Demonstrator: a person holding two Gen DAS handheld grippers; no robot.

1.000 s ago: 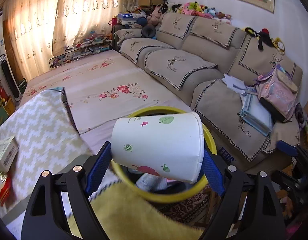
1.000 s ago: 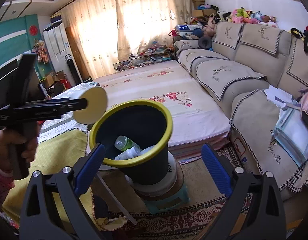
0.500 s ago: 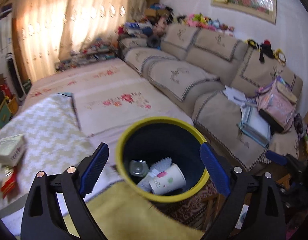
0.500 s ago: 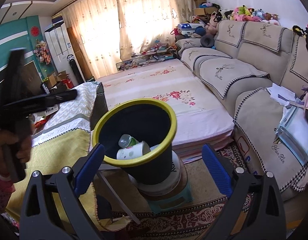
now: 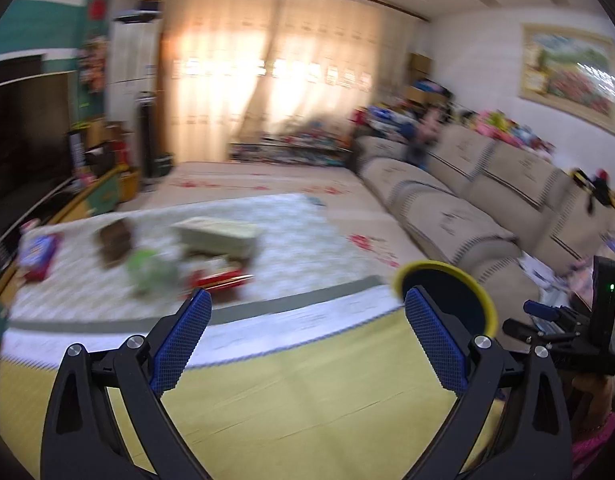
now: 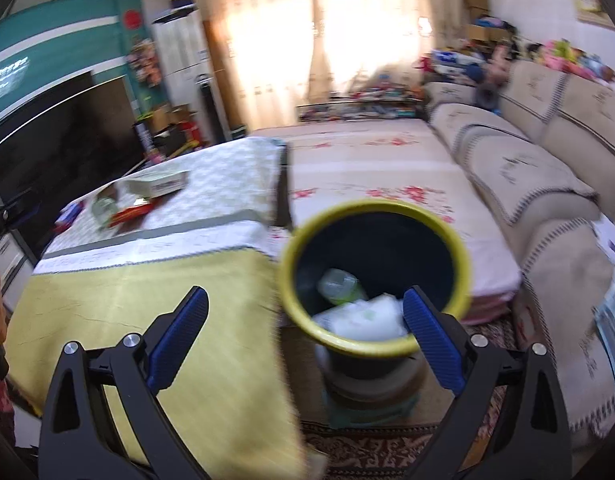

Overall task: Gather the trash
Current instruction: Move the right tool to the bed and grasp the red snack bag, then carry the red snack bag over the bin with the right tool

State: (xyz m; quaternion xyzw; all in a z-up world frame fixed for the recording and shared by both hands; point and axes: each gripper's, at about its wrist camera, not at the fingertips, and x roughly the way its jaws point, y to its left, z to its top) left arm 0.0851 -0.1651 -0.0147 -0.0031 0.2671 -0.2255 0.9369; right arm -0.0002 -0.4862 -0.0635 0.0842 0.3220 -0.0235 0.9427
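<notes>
A dark bin with a yellow rim (image 6: 373,272) stands beside the table; it also shows in the left wrist view (image 5: 447,288). Inside lie a white paper cup (image 6: 361,318) and a plastic bottle (image 6: 339,284). My left gripper (image 5: 307,338) is open and empty, above the yellow tablecloth, facing the table. On the table lie a pale box (image 5: 219,236), a green item (image 5: 147,266), a red packet (image 5: 217,278) and a brown item (image 5: 115,240), all blurred. My right gripper (image 6: 305,334) is open and empty, near the bin's rim.
A long beige sofa (image 5: 467,208) runs along the right. A floral-covered bed or mat (image 6: 367,176) lies behind the bin. A dark TV (image 6: 59,132) stands at the left. The right gripper's body (image 5: 579,320) shows at the right of the left wrist view.
My left gripper let the paper cup drop into the bin, then swung left toward the table. The right gripper has turned left and moved closer to the bin.
</notes>
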